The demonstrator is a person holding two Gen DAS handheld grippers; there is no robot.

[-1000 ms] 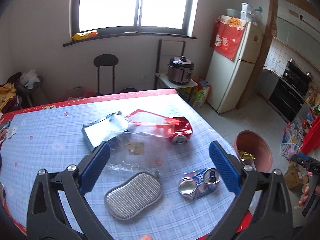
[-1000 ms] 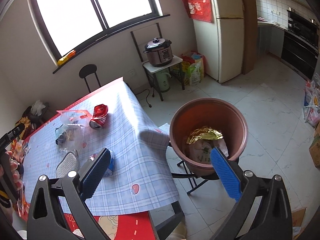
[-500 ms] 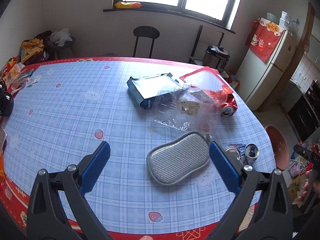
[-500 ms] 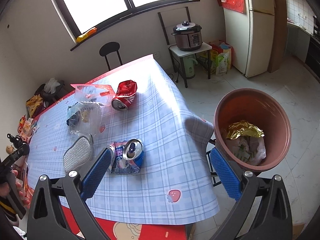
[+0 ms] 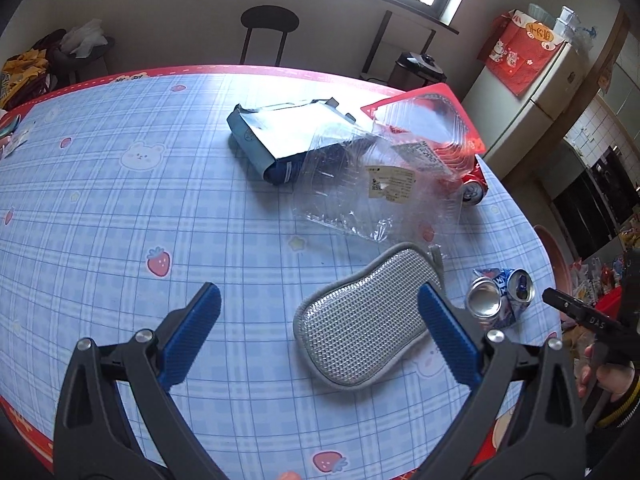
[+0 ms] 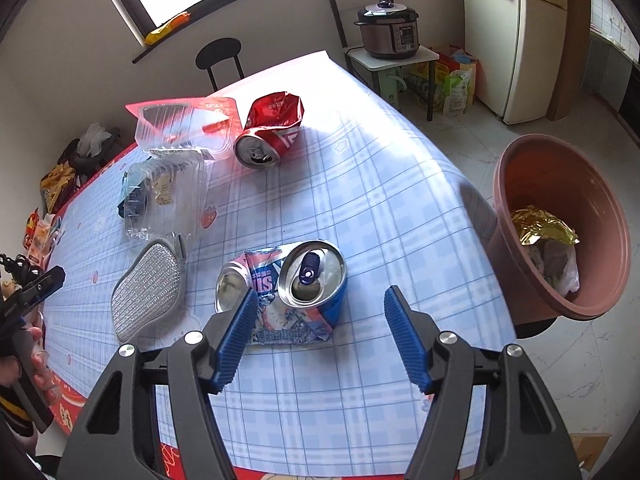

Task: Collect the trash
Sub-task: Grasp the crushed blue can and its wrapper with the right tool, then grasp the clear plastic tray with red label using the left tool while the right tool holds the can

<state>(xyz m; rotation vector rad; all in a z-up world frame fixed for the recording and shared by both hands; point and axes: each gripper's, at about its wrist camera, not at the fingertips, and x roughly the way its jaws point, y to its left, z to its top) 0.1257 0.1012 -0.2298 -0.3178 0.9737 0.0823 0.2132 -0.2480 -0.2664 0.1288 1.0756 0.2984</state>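
A crushed blue can [image 6: 296, 288] lies on the checked tablecloth near the table's edge. My right gripper [image 6: 322, 300] hangs just above it with its jaws closing. The can sits partly between them and the pads are not pressing on it. Farther back lie a crushed red can [image 6: 272, 132], a red-rimmed plastic tray [image 6: 180, 120] and a clear clamshell [image 6: 160, 196]. A silver-blue foil bag [image 5: 280, 140] lies beside the clamshell [image 5: 372, 192]. My left gripper [image 5: 319, 300] is open over the table, holding nothing, near a silver scouring pad [image 5: 368, 316].
A brown bin [image 6: 560, 304] stands off the table's right edge with gold foil [image 6: 540, 228] and crumpled plastic inside. A black chair [image 5: 270, 24] stands behind the table. A rice cooker [image 6: 388, 28] sits on a small stand beside a fridge [image 6: 536, 40].
The right gripper swung left from over the bin to over the blue can, came lower, and its jaws narrowed. The left gripper sank closer to the table and stayed open.
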